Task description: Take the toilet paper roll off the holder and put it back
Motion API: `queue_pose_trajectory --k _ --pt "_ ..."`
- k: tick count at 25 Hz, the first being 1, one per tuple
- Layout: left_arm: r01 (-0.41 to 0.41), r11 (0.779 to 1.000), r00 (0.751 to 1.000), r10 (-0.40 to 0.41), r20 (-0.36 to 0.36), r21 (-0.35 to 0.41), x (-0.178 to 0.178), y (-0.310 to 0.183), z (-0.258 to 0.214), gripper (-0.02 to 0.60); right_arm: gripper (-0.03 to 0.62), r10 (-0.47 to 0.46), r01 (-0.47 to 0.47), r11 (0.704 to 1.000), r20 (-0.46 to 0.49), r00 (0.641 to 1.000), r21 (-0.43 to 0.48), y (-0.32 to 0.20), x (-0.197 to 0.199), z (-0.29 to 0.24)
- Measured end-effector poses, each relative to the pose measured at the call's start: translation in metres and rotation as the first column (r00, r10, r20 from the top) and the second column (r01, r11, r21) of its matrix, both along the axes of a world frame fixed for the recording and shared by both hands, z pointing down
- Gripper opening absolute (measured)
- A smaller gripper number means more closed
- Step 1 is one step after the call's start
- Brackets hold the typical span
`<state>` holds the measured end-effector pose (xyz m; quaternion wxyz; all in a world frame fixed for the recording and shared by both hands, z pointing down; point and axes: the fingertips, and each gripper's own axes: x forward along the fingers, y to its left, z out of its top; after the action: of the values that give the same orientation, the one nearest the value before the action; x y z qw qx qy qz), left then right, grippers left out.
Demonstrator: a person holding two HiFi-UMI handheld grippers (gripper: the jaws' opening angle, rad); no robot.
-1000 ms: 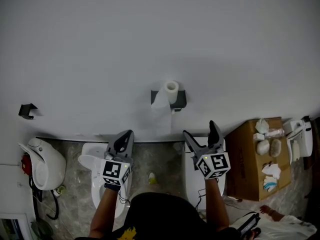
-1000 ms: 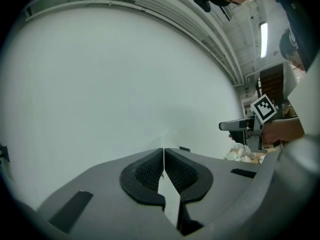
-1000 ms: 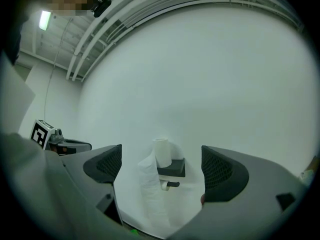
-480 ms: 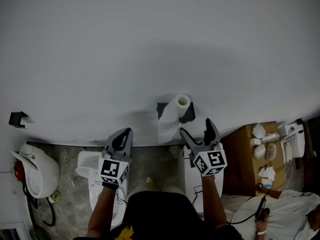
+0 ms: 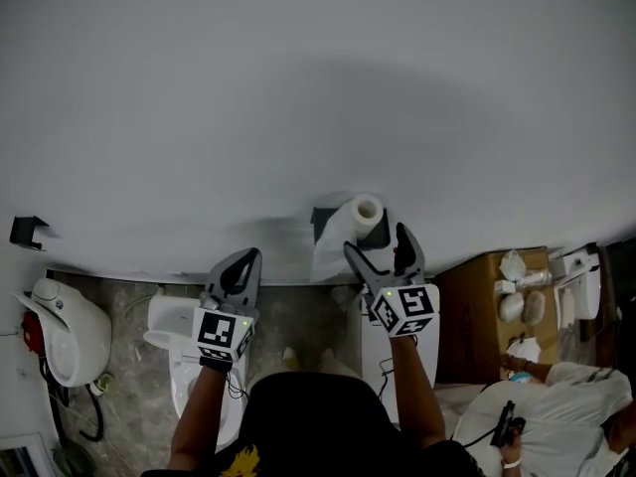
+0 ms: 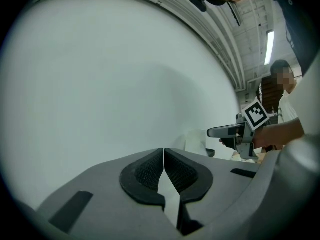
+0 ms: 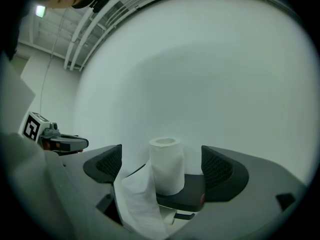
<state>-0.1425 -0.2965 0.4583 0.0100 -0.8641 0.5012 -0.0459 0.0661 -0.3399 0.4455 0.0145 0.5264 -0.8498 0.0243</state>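
The right gripper's point(image 5: 377, 248) fingers stand wide apart and grip nothing. In the right gripper view the toilet paper roll point(image 7: 165, 165) shows between the two ribbed pads point(image 7: 107, 163), with a clear gap on each side. The roll stands upright, core hole up, on the flat black shelf of the holder point(image 7: 189, 190), against the far white wall point(image 5: 298, 97). A loose tail of paper point(image 7: 137, 199) hangs from the roll over the shelf's left edge, passing close to the left pad.

From the head view the right gripper's tips are just near of the holder, one on either side of it. The roll sits on top and the tail drapes down the wall to the left.

The left gripper's point(image 6: 164, 170) fingers are pressed together with nothing between them. It points at bare wall, well to the left of the holder.

Below the left gripper is a white toilet point(image 5: 167, 328), and below the right gripper is another white fixture point(image 5: 373, 356).

To the right stands an open cardboard box point(image 5: 477, 316) holding several white crumpled items point(image 5: 512, 306); I cannot tell what they are.

At far left a small black bracket point(image 5: 25, 232) sits on the wall above a rounded white appliance point(image 5: 55, 326).

A person in white point(image 5: 542, 420) crouches at the near right.
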Motion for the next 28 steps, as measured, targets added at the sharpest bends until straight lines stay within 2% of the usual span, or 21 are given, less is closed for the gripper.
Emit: queue_pose_trajectory --k 16,28 --pt "0.020 1.000 1.000 -0.021 0.017 0.011 0.026 -0.022 -0.007 0.019 0.465 -0.099 0.098 0.995 -0.051 0.994 -0.017 -0.047 -0.022 0.016" --pt "0.019 1.000 0.999 -0.020 0.028 0.013 0.028 -0.024 -0.009 0.020 0.389 -0.103 0.098 0.994 -0.118 0.988 -0.046 -0.054 -0.024 0.025"
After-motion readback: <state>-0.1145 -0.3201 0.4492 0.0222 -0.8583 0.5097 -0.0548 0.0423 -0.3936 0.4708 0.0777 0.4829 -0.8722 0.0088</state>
